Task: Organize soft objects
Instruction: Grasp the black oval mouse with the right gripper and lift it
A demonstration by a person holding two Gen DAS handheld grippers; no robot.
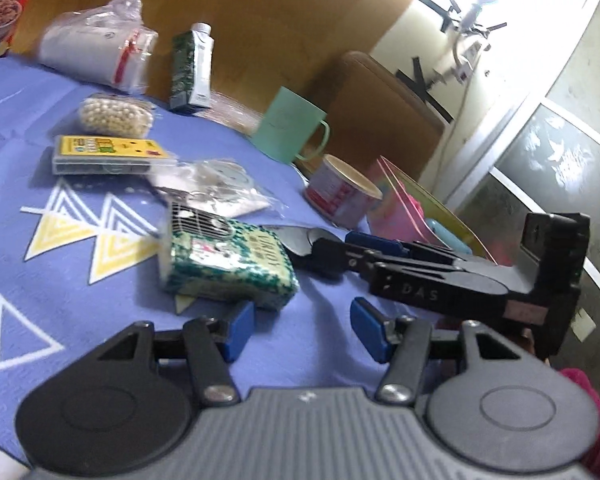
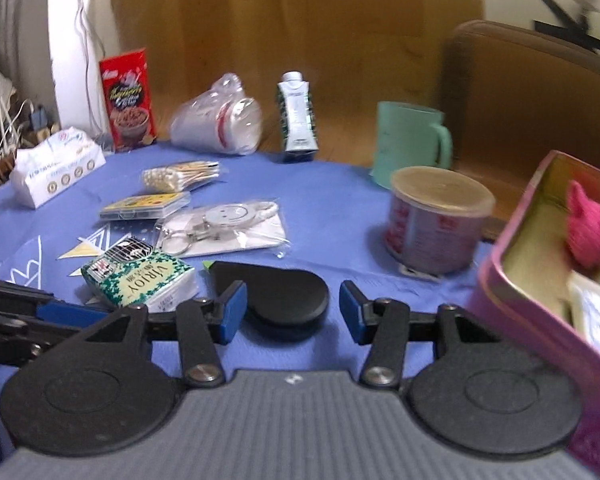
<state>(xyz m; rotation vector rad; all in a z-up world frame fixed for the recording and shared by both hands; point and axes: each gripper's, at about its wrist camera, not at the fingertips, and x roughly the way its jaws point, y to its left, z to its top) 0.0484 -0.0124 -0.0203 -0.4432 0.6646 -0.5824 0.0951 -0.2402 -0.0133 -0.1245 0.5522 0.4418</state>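
A green-and-white tissue pack (image 1: pixel 228 266) (image 2: pixel 140 282) lies on the blue cloth. My left gripper (image 1: pixel 302 330) is open and empty, low over the cloth just in front of the pack. My right gripper (image 2: pixel 290 312) is open and empty over a black teardrop-shaped pad (image 2: pixel 276 296); it also shows in the left wrist view (image 1: pixel 380 256). A pink box (image 2: pixel 540 280) at the right holds a pink fluffy toy (image 2: pixel 590 236) and other soft items. A white tissue packet (image 2: pixel 54 170) lies at the far left.
On the cloth lie a cotton-swab bag (image 2: pixel 180 176), a yellow card case (image 2: pixel 144 204), a bagged keyring (image 2: pixel 224 224), a red can (image 2: pixel 436 220), a green mug (image 2: pixel 412 144), a carton (image 2: pixel 298 116), bagged cups (image 2: pixel 216 122) and a red cereal box (image 2: pixel 128 100).
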